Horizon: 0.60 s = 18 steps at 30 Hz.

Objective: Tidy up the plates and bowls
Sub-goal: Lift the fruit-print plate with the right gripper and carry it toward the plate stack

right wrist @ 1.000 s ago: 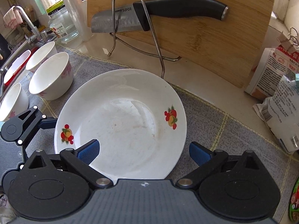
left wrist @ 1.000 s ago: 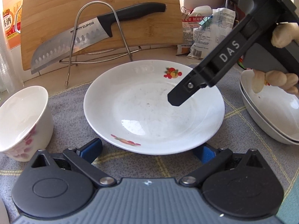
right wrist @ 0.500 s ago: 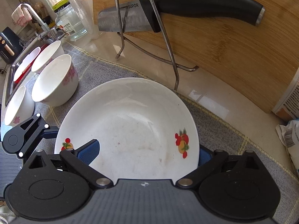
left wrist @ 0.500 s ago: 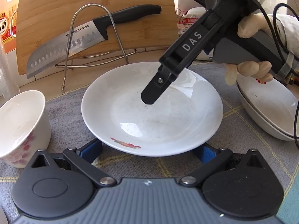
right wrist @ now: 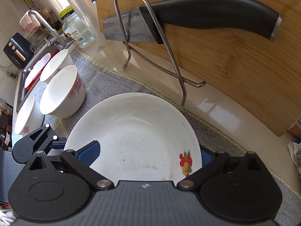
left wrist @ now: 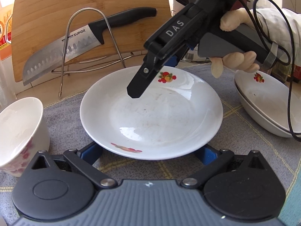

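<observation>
A white plate (left wrist: 150, 116) with fruit prints lies on the grey cloth (left wrist: 64, 111). My left gripper (left wrist: 149, 151) is open, and its blue pads sit low on either side of the plate's near rim. From the upper right, a hand holds my right gripper over the far part of the plate, one black finger (left wrist: 139, 86) hanging above the dish. In the right wrist view the right gripper (right wrist: 148, 155) is open. Its left pad is over the plate (right wrist: 135, 135) and its right pad is outside the rim by the fruit print. White flowered bowls (right wrist: 62, 92) stand at the left.
Two stacked plates (left wrist: 263, 105) sit at the right of the cloth and a bowl (left wrist: 18, 131) at the left. Behind the plate stand a wire rack (right wrist: 150, 37), a knife (left wrist: 90, 41) and a wooden board (right wrist: 225, 56). A sink with a tap (right wrist: 49, 28) lies far left.
My right gripper has moved left across the plate and nearer the board, so the plate's rim now lies between its fingers. The left gripper and plate have barely shifted.
</observation>
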Tool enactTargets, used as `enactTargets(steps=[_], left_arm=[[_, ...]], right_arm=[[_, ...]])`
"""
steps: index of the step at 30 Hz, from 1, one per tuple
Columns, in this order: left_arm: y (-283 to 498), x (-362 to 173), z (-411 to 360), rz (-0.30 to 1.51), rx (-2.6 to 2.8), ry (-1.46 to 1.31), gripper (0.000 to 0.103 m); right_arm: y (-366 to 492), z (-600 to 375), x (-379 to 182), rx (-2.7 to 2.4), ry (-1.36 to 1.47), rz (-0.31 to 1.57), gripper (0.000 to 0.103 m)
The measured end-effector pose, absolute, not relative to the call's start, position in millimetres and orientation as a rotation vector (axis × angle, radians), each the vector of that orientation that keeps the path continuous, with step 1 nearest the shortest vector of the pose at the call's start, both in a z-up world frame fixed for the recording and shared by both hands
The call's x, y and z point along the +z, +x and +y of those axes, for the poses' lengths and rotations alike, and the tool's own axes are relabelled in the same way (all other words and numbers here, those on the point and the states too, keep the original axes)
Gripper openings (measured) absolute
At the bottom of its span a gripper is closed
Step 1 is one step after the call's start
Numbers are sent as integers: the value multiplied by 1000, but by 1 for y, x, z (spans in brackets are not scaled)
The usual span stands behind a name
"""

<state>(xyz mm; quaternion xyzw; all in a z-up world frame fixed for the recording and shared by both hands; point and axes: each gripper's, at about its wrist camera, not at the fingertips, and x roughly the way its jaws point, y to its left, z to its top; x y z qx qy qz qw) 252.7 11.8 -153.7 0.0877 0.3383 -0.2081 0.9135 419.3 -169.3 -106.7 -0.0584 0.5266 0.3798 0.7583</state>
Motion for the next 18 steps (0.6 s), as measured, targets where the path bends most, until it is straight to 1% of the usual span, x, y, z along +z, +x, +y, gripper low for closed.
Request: enactTargets(steps=[18], left_arm=[[252,-152,12,688,-444,204,103]], right_arm=[[420,-169,-106,840,-124,1173,103]])
